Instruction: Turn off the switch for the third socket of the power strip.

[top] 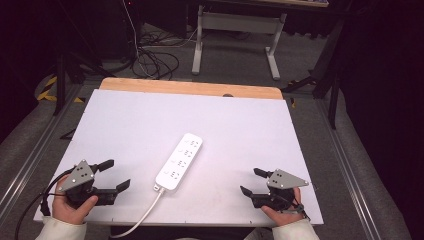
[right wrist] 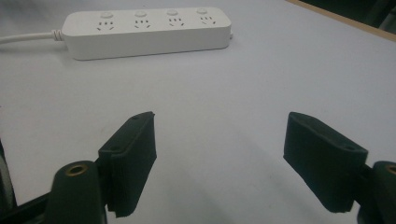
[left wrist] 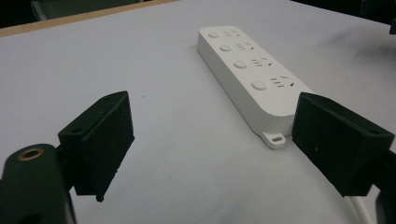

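Observation:
A white power strip (top: pixel 179 160) with several sockets lies slanted near the middle of the white board, and its white cable (top: pixel 142 217) runs off the front edge. My left gripper (top: pixel 116 175) rests at the front left, open, with nothing between its jaws; the strip (left wrist: pixel 247 70) lies ahead and to the right of them. At the front right my right gripper (top: pixel 251 181) is open too and holds nothing. From it the strip (right wrist: pixel 147 31) lies crosswise farther off, its cable (right wrist: pixel 25 37) leaving to the left.
The white board (top: pixel 125 125) covers a wooden table whose far edge (top: pixel 190 88) shows as a tan strip. Beyond it stand a table frame (top: pixel 235 35) and loose cables (top: pixel 155 60) on the floor. Metal rails (top: pixel 345 165) run along both sides.

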Demonstrator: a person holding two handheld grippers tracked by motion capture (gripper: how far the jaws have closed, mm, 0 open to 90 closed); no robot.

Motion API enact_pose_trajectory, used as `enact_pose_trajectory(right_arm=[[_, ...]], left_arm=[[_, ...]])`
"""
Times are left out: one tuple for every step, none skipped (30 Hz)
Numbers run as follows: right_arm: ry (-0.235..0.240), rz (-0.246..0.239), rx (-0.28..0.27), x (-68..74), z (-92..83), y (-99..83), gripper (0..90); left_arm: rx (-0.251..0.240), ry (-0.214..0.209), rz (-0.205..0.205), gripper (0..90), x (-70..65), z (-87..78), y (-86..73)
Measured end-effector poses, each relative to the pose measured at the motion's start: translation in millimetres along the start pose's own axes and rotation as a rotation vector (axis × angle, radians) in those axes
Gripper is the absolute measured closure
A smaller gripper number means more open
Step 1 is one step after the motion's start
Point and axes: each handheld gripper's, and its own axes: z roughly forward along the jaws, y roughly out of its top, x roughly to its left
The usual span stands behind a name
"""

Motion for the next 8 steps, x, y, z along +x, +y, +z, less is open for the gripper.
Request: enact_pose_trajectory(right_arm=[[0.0, -0.001, 0.001, 0.0, 0.1, 0.0, 25.8], [-0.001, -0.002, 0.002, 0.0, 0.1, 0.0, 25.8], [-0.001, -0.002, 0.002, 0.0, 0.1, 0.0, 25.8], [0.0, -0.001, -0.001, -0.1, 0.3, 0.0, 25.8], [0.0, -0.001, 0.0, -0.1, 0.4, 0.0, 25.8], [0.0, -0.001, 0.001, 0.0, 0.5, 0.1, 25.8], [-0.001, -0.002, 0.002, 0.1, 0.6, 0.1, 25.8], [0.0, -0.003, 0.002, 0.1, 0.7, 0.1, 25.8]], left_arm=[[0.004, -0.001, -0.002, 13.8, 0.4, -0.2, 0.2], [0.009, -0.007, -0.015, 13.9, 0.4, -0.4, 0.5], [0.017, -0.017, -0.028, 14.2, 0.6, -0.6, 0.8], [0.016, -0.025, -0.04, 14.6, 0.6, -0.5, 1.0], [0.016, -0.028, -0.04, 14.5, 0.5, -0.6, 1.2], [0.015, -0.025, -0.036, 14.5, 0.2, -0.6, 1.3], [0.014, -0.022, -0.033, 14.5, 0.0, -0.5, 1.3], [0.012, -0.02, -0.031, 14.5, -0.2, -0.4, 1.2]])
